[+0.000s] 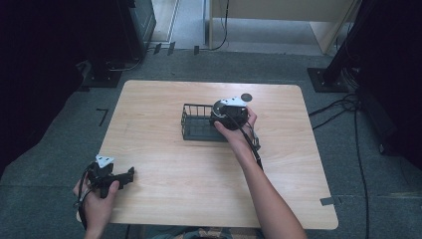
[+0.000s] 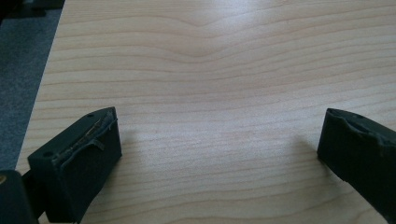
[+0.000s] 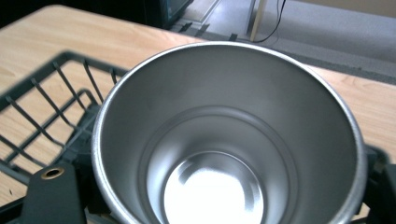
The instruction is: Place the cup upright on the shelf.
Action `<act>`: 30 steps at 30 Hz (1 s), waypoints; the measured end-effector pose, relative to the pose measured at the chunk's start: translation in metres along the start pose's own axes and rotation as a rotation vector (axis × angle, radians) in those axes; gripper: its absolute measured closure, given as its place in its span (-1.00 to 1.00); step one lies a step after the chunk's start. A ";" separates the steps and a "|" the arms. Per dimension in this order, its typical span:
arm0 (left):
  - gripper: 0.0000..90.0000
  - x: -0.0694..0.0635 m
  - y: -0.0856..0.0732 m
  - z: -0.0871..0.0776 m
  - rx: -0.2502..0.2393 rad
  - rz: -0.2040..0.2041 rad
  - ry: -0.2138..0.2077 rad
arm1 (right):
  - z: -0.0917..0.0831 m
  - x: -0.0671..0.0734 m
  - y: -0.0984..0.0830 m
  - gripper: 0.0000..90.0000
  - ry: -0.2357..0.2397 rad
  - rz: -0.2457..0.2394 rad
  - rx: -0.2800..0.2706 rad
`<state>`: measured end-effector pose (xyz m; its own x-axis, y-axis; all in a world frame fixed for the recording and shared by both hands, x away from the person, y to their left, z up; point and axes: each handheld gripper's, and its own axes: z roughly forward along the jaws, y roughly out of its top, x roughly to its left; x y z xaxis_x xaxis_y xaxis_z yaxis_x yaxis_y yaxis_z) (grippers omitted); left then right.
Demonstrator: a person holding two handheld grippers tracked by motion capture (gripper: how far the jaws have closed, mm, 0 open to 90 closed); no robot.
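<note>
Setting: a lab or test room arranged for recording. A single light wooden table (image 1: 164, 99) stands on grey carpet (image 1: 378, 199). Dark equipment stands occupy the 10 o'clock (image 1: 127, 30) and 2 o'clock (image 1: 343, 55) positions, each on a flat black base. Loose cables (image 1: 338, 107) run across the floor at 3 o'clock. Black tape marks (image 1: 102, 115) sit on the carpet at 9 o'clock. Pale furniture panels (image 1: 278, 10) stand at 12 o'clock

Open steel cup (image 3: 229, 140) fills view above black wire basket (image 3: 42, 112).
</note>
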<state>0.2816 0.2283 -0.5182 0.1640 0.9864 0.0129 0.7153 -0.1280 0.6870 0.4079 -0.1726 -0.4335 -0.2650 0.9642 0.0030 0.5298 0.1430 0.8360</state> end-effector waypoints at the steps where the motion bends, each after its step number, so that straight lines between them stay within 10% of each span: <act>1: -1.00 0.000 0.000 0.000 0.000 0.000 0.000 | 0.002 0.000 -0.002 -0.60 0.001 -0.002 0.009; 18: -1.00 0.000 0.000 0.000 0.000 0.000 0.000 | 0.007 -0.005 -0.005 -0.61 0.033 -0.012 0.091; 30: -1.00 0.000 0.000 0.000 0.000 0.000 0.000 | -0.009 -0.014 0.004 -0.93 0.059 -0.023 0.048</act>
<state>0.2816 0.2283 -0.5182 0.1642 0.9863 0.0130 0.7152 -0.1281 0.6871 0.4068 -0.1878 -0.4250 -0.3237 0.9460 0.0174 0.5606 0.1769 0.8089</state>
